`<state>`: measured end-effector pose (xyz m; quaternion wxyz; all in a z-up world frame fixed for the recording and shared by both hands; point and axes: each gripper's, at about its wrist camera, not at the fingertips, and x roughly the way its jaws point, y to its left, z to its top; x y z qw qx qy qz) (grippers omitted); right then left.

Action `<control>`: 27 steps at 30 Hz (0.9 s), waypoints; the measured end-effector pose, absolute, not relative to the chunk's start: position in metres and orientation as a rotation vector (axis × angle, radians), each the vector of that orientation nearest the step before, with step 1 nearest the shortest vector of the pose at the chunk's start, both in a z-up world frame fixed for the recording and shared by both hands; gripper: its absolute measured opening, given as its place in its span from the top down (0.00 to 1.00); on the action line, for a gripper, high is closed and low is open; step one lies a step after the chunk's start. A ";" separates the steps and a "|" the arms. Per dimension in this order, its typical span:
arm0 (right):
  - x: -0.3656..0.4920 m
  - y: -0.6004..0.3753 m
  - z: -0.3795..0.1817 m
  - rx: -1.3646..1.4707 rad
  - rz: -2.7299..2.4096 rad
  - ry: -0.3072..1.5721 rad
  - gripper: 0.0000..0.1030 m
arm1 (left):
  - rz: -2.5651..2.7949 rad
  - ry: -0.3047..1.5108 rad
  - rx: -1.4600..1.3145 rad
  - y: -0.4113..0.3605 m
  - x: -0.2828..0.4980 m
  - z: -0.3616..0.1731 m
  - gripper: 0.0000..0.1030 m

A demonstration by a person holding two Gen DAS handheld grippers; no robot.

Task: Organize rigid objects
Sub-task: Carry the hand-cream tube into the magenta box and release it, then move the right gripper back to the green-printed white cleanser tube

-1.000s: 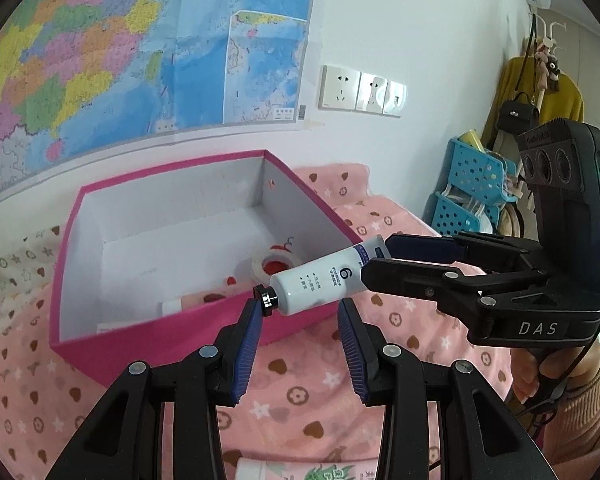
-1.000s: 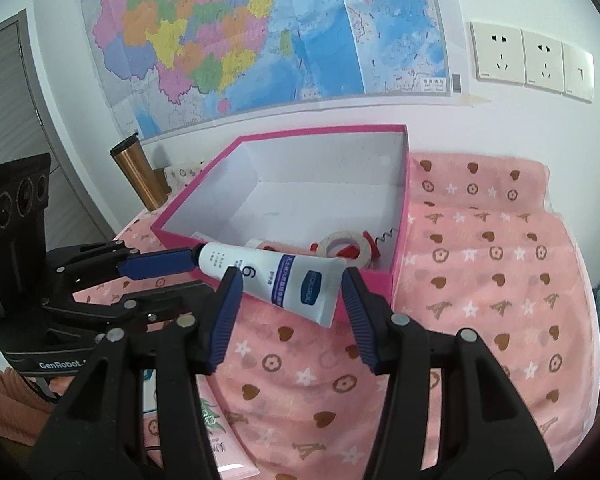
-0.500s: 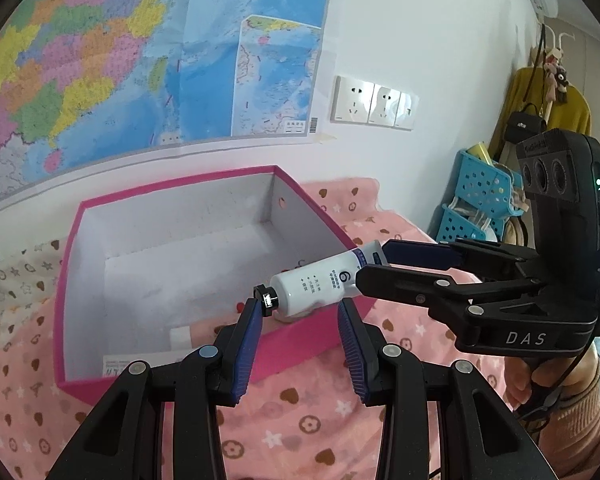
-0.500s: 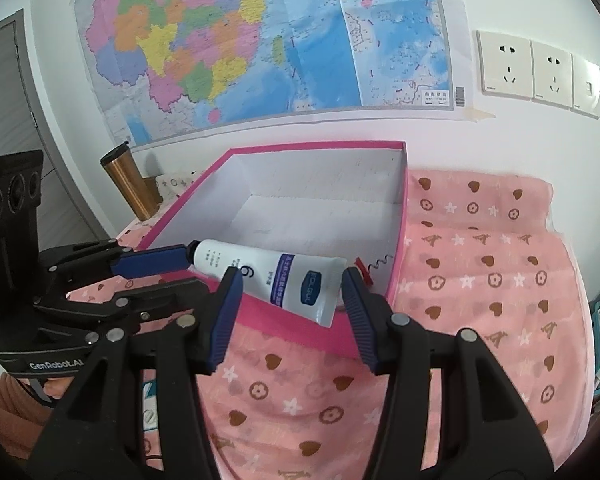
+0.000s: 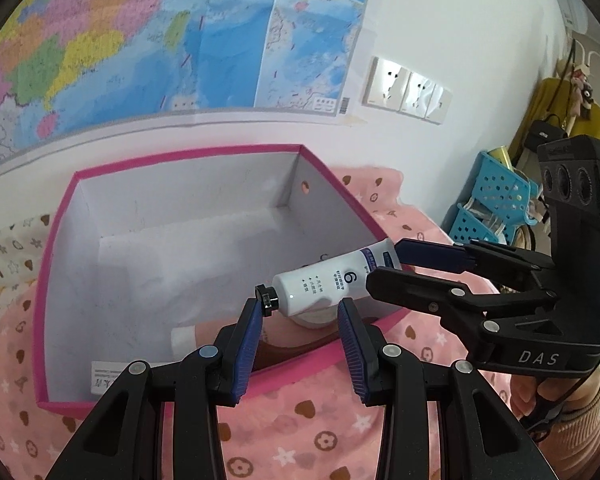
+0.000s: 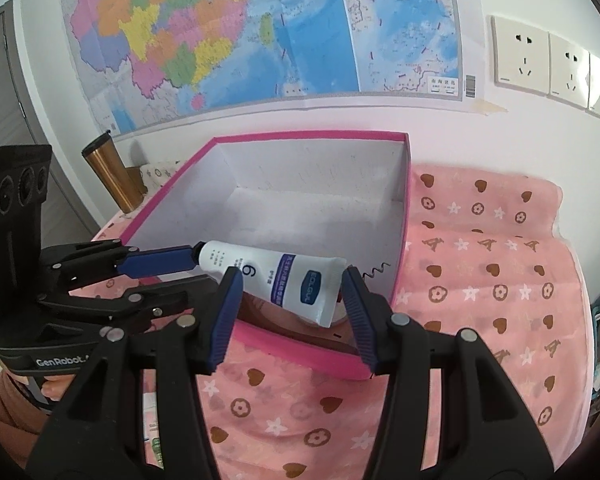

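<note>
The left tool [image 5: 300,336] and right tool [image 6: 292,304] both stand wide open, yet the white plastic tube with a black cap [image 5: 332,284] is pinched end to end: cap against a left pad, crimped tail against a right pad. It looks light, squashy and slick; grip mid-body. It hangs over the near wall of the pink-rimmed cardboard box [image 5: 60,240].

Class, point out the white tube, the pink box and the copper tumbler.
white tube [image 6: 276,280]: right wrist view, printed body.
pink box [image 5: 188,155]: left wrist view, far rim.
copper tumbler [image 6: 114,172]: right wrist view, metal side.
</note>
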<state>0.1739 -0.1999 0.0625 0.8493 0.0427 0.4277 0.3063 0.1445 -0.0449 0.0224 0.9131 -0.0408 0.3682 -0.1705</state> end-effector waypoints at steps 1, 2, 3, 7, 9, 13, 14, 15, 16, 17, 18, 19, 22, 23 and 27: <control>0.176 -0.199 0.061 0.084 0.646 0.908 0.47 | -0.352 0.766 -0.088 -0.045 0.146 0.021 0.63; 0.177 -0.198 0.059 0.079 0.644 0.915 0.47 | -0.355 0.775 -0.094 -0.044 0.149 0.019 0.63; 0.179 -0.197 0.057 0.076 0.639 0.922 0.47 | -0.355 0.780 -0.096 -0.044 0.151 0.017 0.63; 0.185 -0.195 0.049 0.077 0.632 0.947 0.47 | -0.349 0.805 -0.096 -0.045 0.158 0.010 0.63; 0.187 -0.194 0.046 0.077 0.625 0.955 0.47 | -0.352 0.820 -0.103 -0.045 0.162 0.006 0.63; 0.187 -0.197 0.047 0.098 0.615 0.946 0.47 | -0.359 0.841 -0.124 -0.044 0.167 0.000 0.63; 0.186 -0.198 0.048 0.103 0.614 0.944 0.47 | -0.359 0.841 -0.125 -0.044 0.167 0.000 0.63; 0.185 -0.199 0.049 0.105 0.611 0.940 0.47 | -0.360 0.840 -0.128 -0.043 0.167 0.000 0.63; 0.183 -0.201 0.052 0.106 0.607 0.932 0.47 | -0.362 0.836 -0.130 -0.043 0.166 0.000 0.63; 0.182 -0.203 0.053 0.107 0.606 0.927 0.47 | -0.362 0.833 -0.132 -0.042 0.165 0.000 0.63; 0.181 -0.204 0.055 0.110 0.609 0.923 0.47 | -0.363 0.827 -0.132 -0.041 0.163 0.001 0.63; 0.179 -0.205 0.057 0.113 0.610 0.918 0.47 | -0.365 0.821 -0.131 -0.040 0.161 0.001 0.63; 0.170 -0.208 0.061 0.113 0.615 0.906 0.47 | -0.367 0.801 -0.129 -0.037 0.153 0.005 0.63; 0.167 -0.210 0.062 0.113 0.615 0.902 0.47 | -0.371 0.790 -0.126 -0.036 0.148 0.007 0.62; 0.158 -0.214 0.064 0.127 0.624 0.898 0.47 | -0.366 0.740 -0.109 -0.031 0.130 0.018 0.60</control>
